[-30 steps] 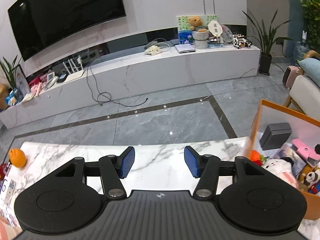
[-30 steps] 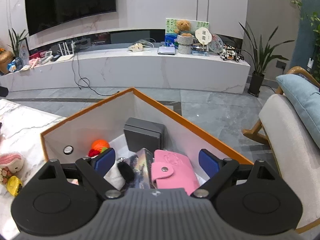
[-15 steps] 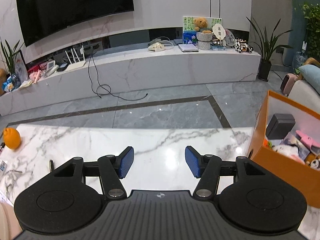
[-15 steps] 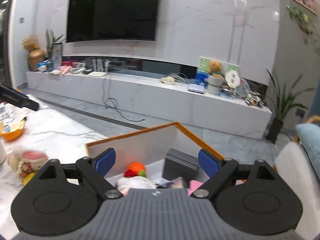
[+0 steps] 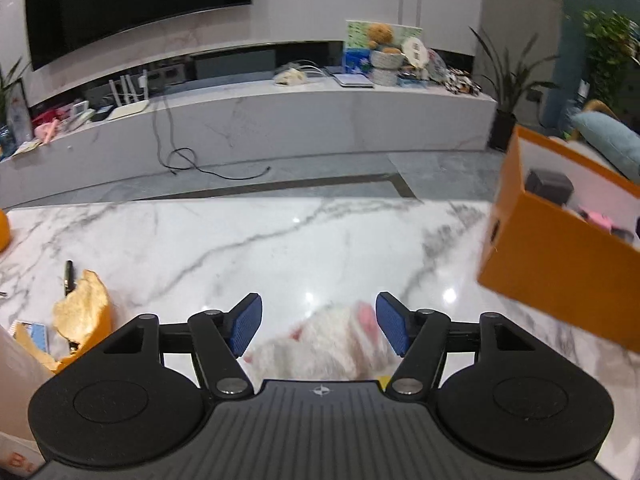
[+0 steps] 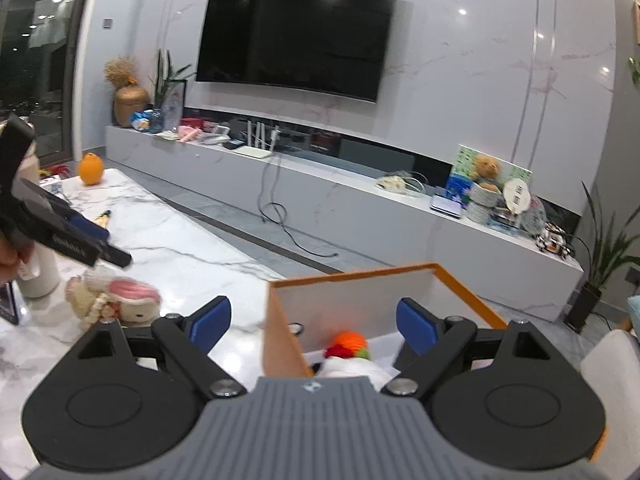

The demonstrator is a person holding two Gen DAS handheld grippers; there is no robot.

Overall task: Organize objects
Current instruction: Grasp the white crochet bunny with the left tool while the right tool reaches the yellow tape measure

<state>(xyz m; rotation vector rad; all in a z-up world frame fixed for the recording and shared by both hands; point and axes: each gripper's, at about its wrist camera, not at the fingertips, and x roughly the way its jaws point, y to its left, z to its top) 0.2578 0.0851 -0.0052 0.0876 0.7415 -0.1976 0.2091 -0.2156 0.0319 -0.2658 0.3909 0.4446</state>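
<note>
Now we see the left gripper (image 5: 319, 330) lower over the marble table (image 5: 304, 240) than a second ago, when its view held mostly the floor and the far TV bench. Its jaws are opening and stand wider apart than before, with a blurred white and pink plush toy (image 5: 332, 344) showing between and beneath the blue pads; the pads do not press on it. A second ago nothing lay between those pads but bare marble. The orange box (image 5: 552, 264) sits at the right of this view, further from the gripper than it was earlier, and a dark case (image 5: 548, 186) and something pink show inside it. At near left lies a torn orange peel (image 5: 82, 316) with a pen (image 5: 69, 276) just behind it.

Meanwhile the right gripper (image 6: 310, 322) has swung away from the box contents it hung over earlier. Its jaws are wide and hold nothing; the near corner of the box (image 6: 282, 328) stands between them, and an orange and green toy (image 6: 348, 344) lies inside. At left in this view we see the left gripper (image 6: 80, 240) above the plush toy (image 6: 116, 300), which rests on the table (image 6: 180, 256) left of the box. A whole orange (image 6: 91, 168) stands at the table's far end.
</note>
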